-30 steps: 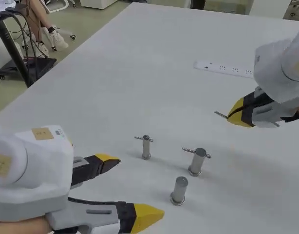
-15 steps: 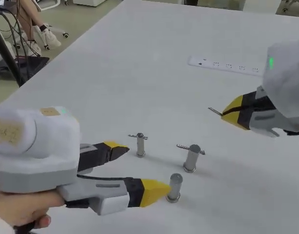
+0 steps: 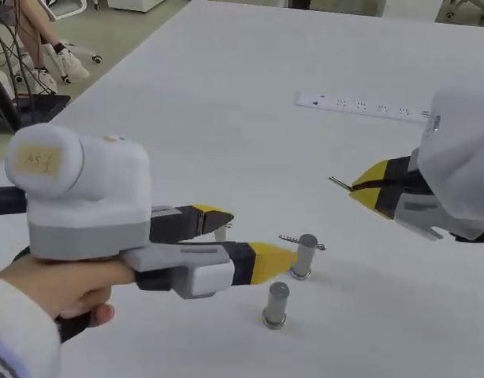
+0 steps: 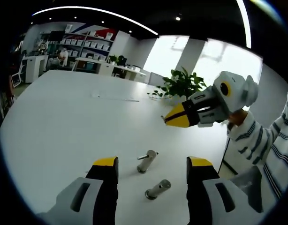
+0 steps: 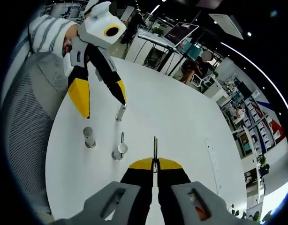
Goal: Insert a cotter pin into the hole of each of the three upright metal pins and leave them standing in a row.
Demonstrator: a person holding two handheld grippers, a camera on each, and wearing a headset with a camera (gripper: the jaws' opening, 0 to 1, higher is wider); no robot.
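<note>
Three upright metal pins stand on the white table. One pin carries a cotter pin through its top, and the nearest pin is bare. A third pin is mostly hidden behind my left gripper, whose jaws stand open and empty just left of the group. In the left gripper view the pinned pin and the bare pin lie ahead between the jaws. My right gripper hovers to the right, shut on a thin cotter pin, which points out from its tips.
A white power strip lies farther back on the table. A person's legs and a black stand with cables are off the table's left edge. A striped sleeve shows behind the right gripper.
My left gripper has moved right and forward, up to the pins, and now covers the leftmost one. The right gripper with its cotter pin has edged slightly left.
</note>
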